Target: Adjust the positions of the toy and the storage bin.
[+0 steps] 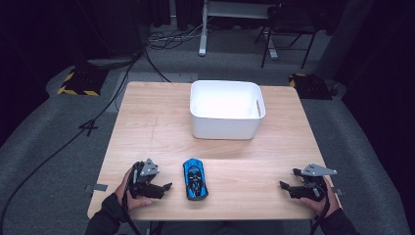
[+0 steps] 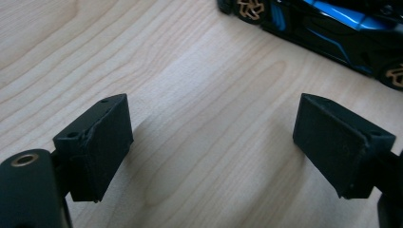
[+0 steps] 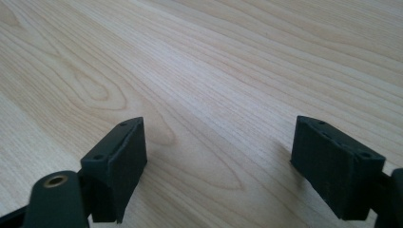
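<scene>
Pale wood tabletop point(image 1: 147, 117) carries a white plastic bin point(image 1: 227, 108) at its far middle. Nearer the person than the bin lies a blue toy car point(image 1: 195, 178), lengthwise toward it. Just left of the car rests the left gripper point(image 1: 161, 188), jaws apart, nothing between them. Well right of the car sits the right gripper point(image 1: 285, 186), jaws likewise spread and empty.

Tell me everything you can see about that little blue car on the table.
The toy car is a low, sleek sports model, glossy blue with black panels and a dark cabin, apparently hard plastic or metal. In the left gripper view its wheels have gold spokes. It stands upright on its wheels near the wooden table's front edge, lengthwise front to back. Nothing touches it except the table; the left claw rests close beside it, open.
</scene>
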`<state>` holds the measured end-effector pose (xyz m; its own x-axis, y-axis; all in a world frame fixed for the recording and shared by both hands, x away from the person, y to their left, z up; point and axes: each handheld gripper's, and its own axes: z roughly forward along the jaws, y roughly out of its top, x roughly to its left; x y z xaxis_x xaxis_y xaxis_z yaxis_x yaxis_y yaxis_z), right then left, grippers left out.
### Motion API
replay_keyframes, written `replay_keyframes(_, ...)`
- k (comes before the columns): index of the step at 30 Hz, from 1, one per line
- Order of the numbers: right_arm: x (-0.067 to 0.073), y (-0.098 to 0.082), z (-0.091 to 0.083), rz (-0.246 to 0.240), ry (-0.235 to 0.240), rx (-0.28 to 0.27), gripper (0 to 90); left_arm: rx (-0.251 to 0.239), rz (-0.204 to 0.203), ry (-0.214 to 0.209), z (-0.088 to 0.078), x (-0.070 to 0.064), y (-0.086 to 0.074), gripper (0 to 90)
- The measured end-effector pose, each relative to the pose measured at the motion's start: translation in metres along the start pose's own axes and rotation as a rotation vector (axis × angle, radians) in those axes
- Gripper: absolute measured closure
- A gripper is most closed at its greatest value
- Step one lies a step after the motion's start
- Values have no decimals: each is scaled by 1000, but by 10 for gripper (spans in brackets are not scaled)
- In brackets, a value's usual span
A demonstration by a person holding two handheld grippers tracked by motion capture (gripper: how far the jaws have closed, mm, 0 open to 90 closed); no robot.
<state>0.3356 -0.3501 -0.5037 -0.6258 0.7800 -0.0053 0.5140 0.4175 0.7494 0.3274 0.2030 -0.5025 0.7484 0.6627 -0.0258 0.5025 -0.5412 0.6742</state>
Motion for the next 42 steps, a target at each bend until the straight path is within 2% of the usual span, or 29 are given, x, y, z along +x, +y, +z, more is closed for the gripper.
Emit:
replay_keyframes(1, 0, 0, 0, -2, 0, 0, 193, -1, 11, -4, -1, -1, -1, 135)
replay_keyframes(2, 0, 0, 0, 0, 1, 1, 193, -2, 5, -12, -1, -2, -1, 141)
replay_keyframes(3, 0, 0, 0, -2, 1, 0, 193, -1, 14, -2, -2, -3, -1, 144)
replay_keyframes(4, 0, 0, 0, -1, 1, 0, 193, -6, 0, -7, -1, -4, -2, 149)
replay_keyframes(6, 0, 0, 0, -1, 1, 0, 191, -8, 13, -6, -2, -7, -3, 155)
replay_keyframes(11, 0, 1, 1, -3, -2, 4, 185, -16, 55, -43, -3, -17, -3, 204)
replay_keyframes(15, 0, 1, 1, 0, -3, 4, 185, -25, 64, -67, -2, -24, -2, 285)
replay_keyframes(16, 0, 1, 1, 0, -3, 4, 185, -29, 80, -71, -3, -26, -2, 341)
replay_keyframes(18, 0, 1, 1, 0, -4, 5, 184, -27, 79, -83, -1, -30, 0, 379)
replay_keyframes(20, 0, 1, 1, 0, -3, 5, 184, -25, 108, -97, -1, -34, 2, 437)
replay_keyframes(24, 0, 1, 1, 0, -3, 5, 184, -38, 121, -117, 3, -41, 4, 491)
replay_keyframes(30, 0, 1, 1, 0, -3, 5, 184, -40, 163, -166, 11, -52, 14, 591)
replay_keyframes(32, 0, 1, 1, -2, -1, 6, 182, -44, 160, -177, 14, -51, 17, 598)
replay_keyframes(35, 0, 1, 1, -4, -2, 7, 182, -50, 162, -171, 19, -54, 21, 600)
replay_keyframes(38, 0, 1, 1, -3, -2, 7, 182, -42, 183, -192, 23, -57, 26, 600)
replay_keyframes(42, 0, 1, 1, -3, -2, 7, 181, -41, 201, -183, 30, -60, 34, 602)
